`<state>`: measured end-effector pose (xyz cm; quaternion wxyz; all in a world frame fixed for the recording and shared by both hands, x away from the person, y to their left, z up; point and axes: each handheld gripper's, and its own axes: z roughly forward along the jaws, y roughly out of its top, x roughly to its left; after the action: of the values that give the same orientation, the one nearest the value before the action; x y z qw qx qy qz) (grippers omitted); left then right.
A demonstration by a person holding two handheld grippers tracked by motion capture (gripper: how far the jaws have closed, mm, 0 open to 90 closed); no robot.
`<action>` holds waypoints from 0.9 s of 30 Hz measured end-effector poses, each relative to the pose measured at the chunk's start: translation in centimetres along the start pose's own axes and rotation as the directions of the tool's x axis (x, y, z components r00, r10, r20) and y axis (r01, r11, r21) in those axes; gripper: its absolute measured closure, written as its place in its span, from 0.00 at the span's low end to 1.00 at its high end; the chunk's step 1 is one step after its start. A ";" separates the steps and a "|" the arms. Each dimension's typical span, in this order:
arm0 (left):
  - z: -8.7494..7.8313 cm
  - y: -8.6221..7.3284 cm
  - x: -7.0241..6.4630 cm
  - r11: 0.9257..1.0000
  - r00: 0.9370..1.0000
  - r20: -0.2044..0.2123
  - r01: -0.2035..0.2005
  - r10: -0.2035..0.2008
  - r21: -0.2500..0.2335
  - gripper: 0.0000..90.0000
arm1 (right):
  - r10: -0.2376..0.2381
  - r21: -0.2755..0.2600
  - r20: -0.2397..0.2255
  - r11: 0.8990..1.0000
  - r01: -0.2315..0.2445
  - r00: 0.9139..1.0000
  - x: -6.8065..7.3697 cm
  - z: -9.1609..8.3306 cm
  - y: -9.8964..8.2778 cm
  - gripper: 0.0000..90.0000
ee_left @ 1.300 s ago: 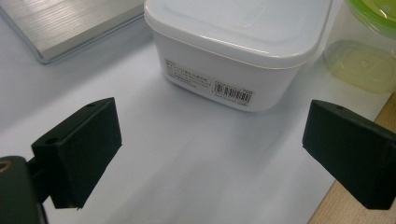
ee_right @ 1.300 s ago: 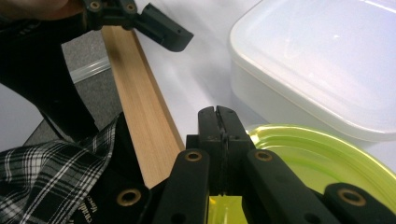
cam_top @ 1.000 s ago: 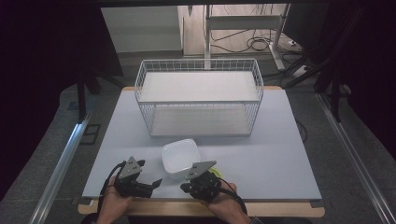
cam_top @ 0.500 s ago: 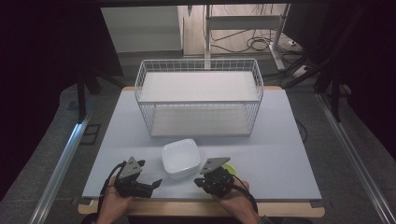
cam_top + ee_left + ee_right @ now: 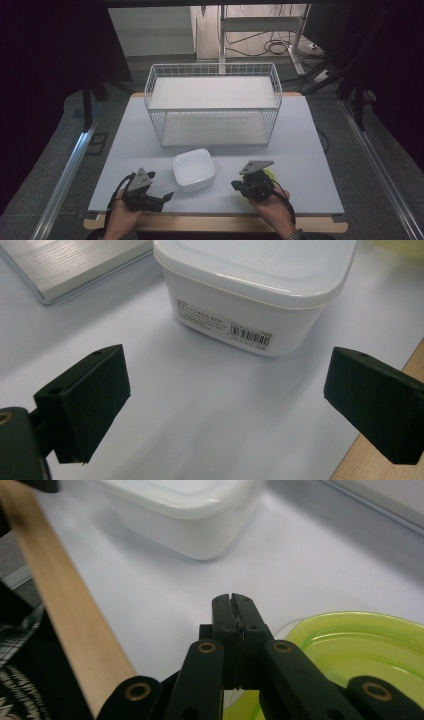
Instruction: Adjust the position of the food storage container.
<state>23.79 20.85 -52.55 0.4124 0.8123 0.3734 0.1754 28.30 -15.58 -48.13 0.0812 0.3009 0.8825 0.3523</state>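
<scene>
A white lidded plastic container (image 5: 193, 170) sits on the table near the front, with a barcode label on its side (image 5: 250, 285). My left gripper (image 5: 161, 186) rests to its left, open, the black jaws wide apart (image 5: 227, 380) and nothing between them; the container stands just beyond the tips. My right gripper (image 5: 234, 186) is to the container's right, its jaws pressed together (image 5: 234, 605) and holding nothing. A yellow-green translucent lid (image 5: 360, 650) lies flat on the table beside and partly under that gripper (image 5: 270, 174).
A white wire basket (image 5: 214, 102) with a pale board in its bottom stands at the back middle of the grey table mat (image 5: 300, 145). The table's wooden front edge (image 5: 60, 605) runs just beside both hands. Cables and stands fill the floor beyond.
My right gripper has slid to the right along the front edge, away from the white container and over the yellow-green lid. The left gripper and the container have stayed put.
</scene>
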 end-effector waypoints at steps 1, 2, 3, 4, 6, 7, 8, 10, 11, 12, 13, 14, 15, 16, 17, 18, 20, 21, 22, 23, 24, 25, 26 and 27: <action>0.0 0.0 0.0 1.000 1.000 0.000 0.000 0.000 0.000 0.05 | 0.010 -0.002 0.009 1.000 -0.010 1.000 -0.4 -0.2 -0.2 0.99; 0.0 0.0 0.0 1.000 1.000 0.000 0.000 0.000 0.001 0.05 | 0.019 -0.005 0.017 1.000 -0.019 1.000 -0.8 -0.4 -0.3 0.99; 0.0 0.0 0.0 1.000 1.000 0.000 0.000 0.000 0.002 0.05 | 0.031 -0.006 0.026 1.000 -0.031 0.999 -1.2 -0.6 -0.5 0.99; 0.0 0.0 0.0 1.000 1.000 0.000 0.000 0.000 0.001 0.05 | 0.041 -0.009 0.033 0.999 -0.041 0.999 -1.6 -0.8 -0.6 0.99; 0.0 0.0 0.0 1.000 1.000 0.000 0.000 0.000 0.002 0.05 | 0.059 -0.014 0.046 0.998 -0.059 0.997 -2.3 -1.2 -0.8 0.99; 0.0 0.0 0.0 1.000 1.000 0.000 0.000 0.000 0.003 0.05 | 0.068 -0.014 0.055 0.998 -0.067 0.996 -2.6 -1.4 -1.0 0.99; 0.0 0.0 0.0 1.000 1.000 0.000 0.000 0.000 0.003 0.05 | 0.070 -0.018 0.063 0.997 -0.068 0.996 -2.9 -1.5 -1.1 0.99; 0.0 0.0 0.0 1.000 1.000 0.000 -0.001 0.001 0.004 0.05 | 0.083 -0.024 0.078 0.996 -0.081 0.993 -3.5 -1.9 -1.3 0.99; 0.0 0.0 0.0 1.000 1.000 0.000 -0.001 0.001 0.004 0.05 | 0.089 -0.026 0.084 0.996 -0.087 0.992 -3.8 -2.1 -1.4 0.99; 0.0 0.0 0.0 1.000 1.000 0.000 -0.001 0.001 0.004 0.05 | 0.098 -0.027 0.091 0.995 -0.096 0.991 -4.1 -2.4 -1.6 0.99; 0.0 0.0 0.0 1.000 1.000 0.000 -0.001 0.001 0.005 0.05 | 0.105 -0.027 0.097 0.994 -0.103 0.990 -4.4 -2.6 -1.7 0.99; 0.0 0.0 0.0 1.000 1.000 0.000 -0.001 0.001 0.005 0.05 | 0.105 -0.027 0.097 0.994 -0.103 0.990 -4.4 -2.6 -1.7 0.99; 0.1 0.0 0.0 1.000 1.000 0.000 -0.002 0.002 0.006 0.05 | 0.113 -0.037 0.110 0.993 -0.110 0.988 -5.0 -3.0 -2.0 0.99; 0.1 0.0 0.0 1.000 1.000 0.000 -0.002 0.002 0.007 0.05 | 0.123 -0.035 0.115 0.992 -0.119 0.986 -5.3 -3.2 -2.2 0.99; 0.1 0.0 0.0 1.000 1.000 0.000 -0.002 0.002 0.007 0.05 | 0.131 -0.039 0.120 0.991 -0.127 0.984 -5.6 -3.4 -2.3 0.99; 0.1 0.0 0.0 1.000 1.000 -0.001 -0.002 0.002 0.008 0.05 | 0.139 -0.040 0.124 0.990 -0.135 0.982 -5.8 -3.6 -2.5 0.99; 0.1 0.0 0.0 1.000 1.000 -0.002 -0.003 0.003 0.009 0.05 | 0.151 -0.041 0.133 0.988 -0.146 0.980 -6.4 -4.1 -2.9 0.99; 0.1 0.0 0.0 1.000 1.000 -0.002 -0.003 0.003 0.010 0.05 | 0.159 -0.049 0.138 0.987 -0.153 0.978 -6.6 -4.3 -3.0 0.98; 0.1 0.0 0.0 1.000 1.000 -0.002 -0.003 0.003 0.010 0.05 | 0.159 -0.051 0.145 0.987 -0.153 0.977 -6.8 -4.5 -3.2 0.98; 0.1 0.0 0.0 1.000 1.000 -0.002 -0.002 0.002 0.011 0.05 | 0.165 -0.054 0.150 0.986 -0.159 0.975 -7.0 -4.7 -3.3 0.98; 0.1 0.0 0.0 1.000 1.000 -0.002 -0.002 0.002 0.011 0.05 | 0.165 -0.054 0.150 0.986 -0.159 0.975 -7.0 -4.7 -3.3 0.98; 0.1 0.0 0.0 1.000 1.000 -0.002 -0.002 0.002 0.012 0.05 | 0.176 -0.056 0.163 0.984 -0.169 0.971 -7.4 -5.1 -3.6 0.98; 0.1 0.0 0.0 1.000 1.000 -0.003 -0.001 0.001 0.013 0.05 | 0.176 -0.056 0.163 0.984 -0.169 0.971 -7.4 -5.1 -3.6 0.98; 0.1 0.0 0.0 1.000 1.000 -0.004 -0.001 0.001 0.015 0.05 | 0.194 -0.063 0.174 0.981 -0.185 0.966 -7.8 -5.5 -4.0 0.98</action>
<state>23.84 20.75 -52.65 0.4056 0.8152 0.3748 0.1744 30.77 -25.60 -47.26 0.1331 0.4124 0.8304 0.3503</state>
